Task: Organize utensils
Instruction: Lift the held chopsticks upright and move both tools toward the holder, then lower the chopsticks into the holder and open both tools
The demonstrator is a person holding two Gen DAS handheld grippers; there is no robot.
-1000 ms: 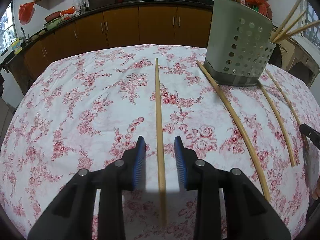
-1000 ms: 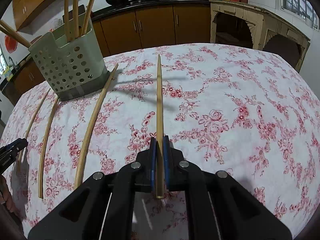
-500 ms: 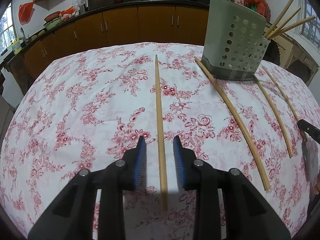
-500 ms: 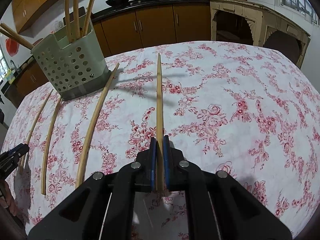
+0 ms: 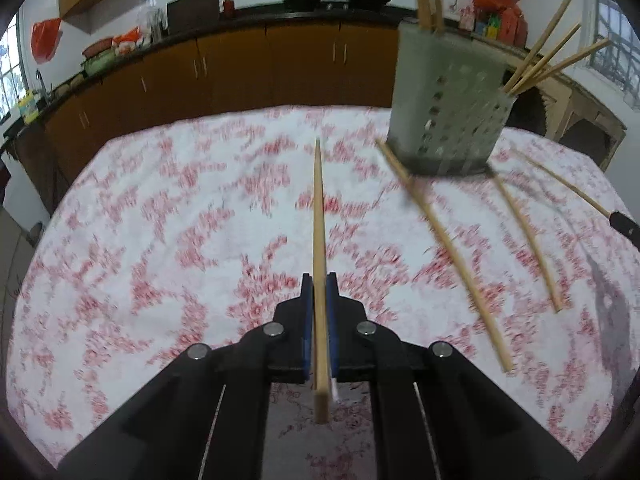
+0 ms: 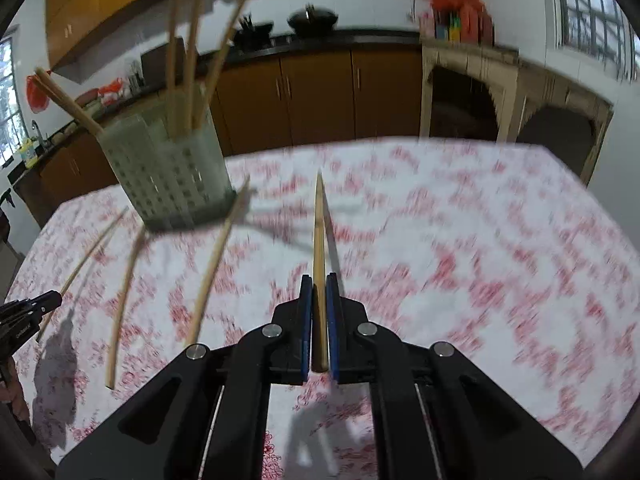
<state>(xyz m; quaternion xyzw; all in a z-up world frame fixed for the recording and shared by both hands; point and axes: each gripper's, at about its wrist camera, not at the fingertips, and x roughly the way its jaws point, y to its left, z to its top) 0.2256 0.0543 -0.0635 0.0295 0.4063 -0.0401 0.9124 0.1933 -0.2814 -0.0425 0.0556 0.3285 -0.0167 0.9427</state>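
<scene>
Floral tablecloth (image 5: 160, 240); brown cabinets (image 5: 240, 76) line the wall.

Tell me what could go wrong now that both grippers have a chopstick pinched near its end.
1. Each gripper, left and right, pinches its chopstick near one end, so the long free part may pivot or slip.
2. The holder already has chopsticks leaning outward; a new tip could catch them.
3. A swinging tip might sweep the loose chopsticks on the cloth.
</scene>
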